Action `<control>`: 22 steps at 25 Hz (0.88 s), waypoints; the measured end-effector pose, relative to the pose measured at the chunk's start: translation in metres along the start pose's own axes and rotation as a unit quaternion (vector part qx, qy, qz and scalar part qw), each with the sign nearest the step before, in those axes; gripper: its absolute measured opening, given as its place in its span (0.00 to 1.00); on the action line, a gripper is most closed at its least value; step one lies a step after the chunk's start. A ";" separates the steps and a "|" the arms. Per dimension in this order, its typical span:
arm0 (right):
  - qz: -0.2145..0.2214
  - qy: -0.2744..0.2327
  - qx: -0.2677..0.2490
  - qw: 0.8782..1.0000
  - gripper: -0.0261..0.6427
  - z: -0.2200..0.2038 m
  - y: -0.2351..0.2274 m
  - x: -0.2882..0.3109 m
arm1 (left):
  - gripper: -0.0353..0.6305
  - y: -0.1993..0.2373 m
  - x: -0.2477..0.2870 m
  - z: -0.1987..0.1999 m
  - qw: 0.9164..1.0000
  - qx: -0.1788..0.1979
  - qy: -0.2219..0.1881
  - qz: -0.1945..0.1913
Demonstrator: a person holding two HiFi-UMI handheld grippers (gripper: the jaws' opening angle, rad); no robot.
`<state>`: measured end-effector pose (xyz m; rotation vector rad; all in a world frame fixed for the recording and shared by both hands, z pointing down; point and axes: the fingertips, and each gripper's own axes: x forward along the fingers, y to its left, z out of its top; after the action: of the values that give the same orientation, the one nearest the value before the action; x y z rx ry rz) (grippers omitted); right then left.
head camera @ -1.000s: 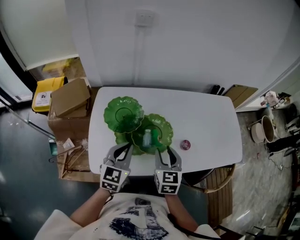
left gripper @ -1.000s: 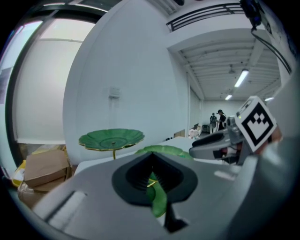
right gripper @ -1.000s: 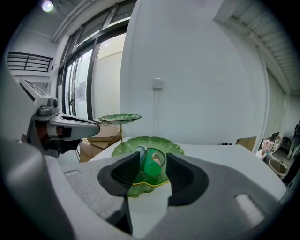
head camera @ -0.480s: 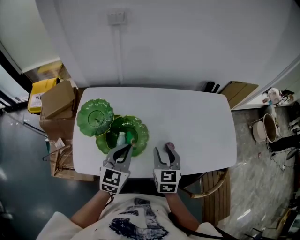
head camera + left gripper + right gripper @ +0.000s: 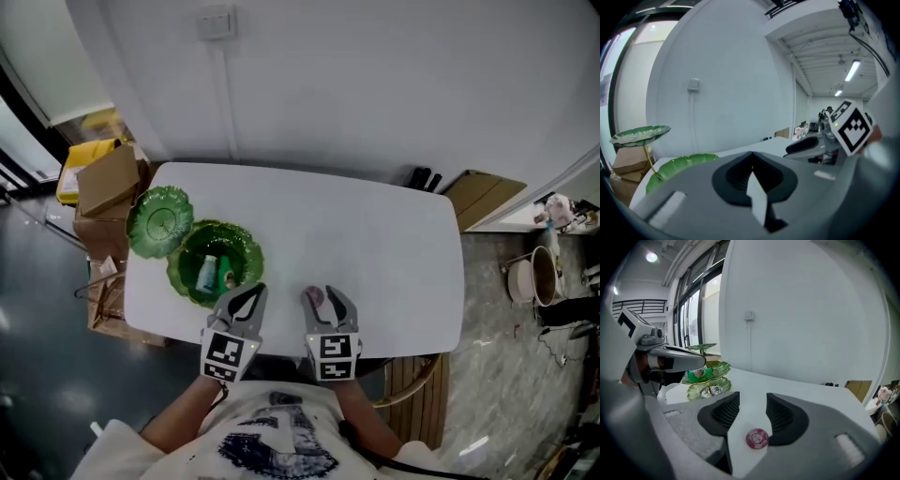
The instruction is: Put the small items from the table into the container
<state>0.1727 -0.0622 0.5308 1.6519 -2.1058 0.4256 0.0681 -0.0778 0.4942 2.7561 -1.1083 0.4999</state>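
Observation:
A small round pink item [image 5: 757, 438] lies on the white table [image 5: 375, 253] between the jaws of my right gripper [image 5: 752, 411], close to the right pad. The jaws stand apart and do not press on it. In the head view the pink item [image 5: 317, 296] shows at the right gripper [image 5: 324, 302] near the table's front edge. My left gripper [image 5: 247, 300] is beside it with its jaws together and nothing in them. The green tiered dish stand [image 5: 242, 246] stands at the table's left, and its middle bowl holds a small green bottle [image 5: 206, 272] and another small item.
The stand's top plate [image 5: 159, 220] is over the table's left corner. Cardboard boxes [image 5: 108, 183] and a yellow object sit on the floor at left. A wooden chair [image 5: 412, 375] is tucked under the front right. A wall runs behind the table.
Both grippers have moved right along the table's front edge, away from the stand. The pink item, earlier to the right of the right gripper, now lies between its jaws.

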 end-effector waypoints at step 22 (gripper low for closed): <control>0.117 0.093 -0.020 0.989 0.51 -0.088 -0.015 0.028 | 0.04 -0.036 0.035 -0.054 0.995 -0.039 0.072 0.050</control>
<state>0.1946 -0.0462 0.6200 1.2928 -2.1568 0.5834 0.1036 -0.0616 0.5571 2.5630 -1.2085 0.6416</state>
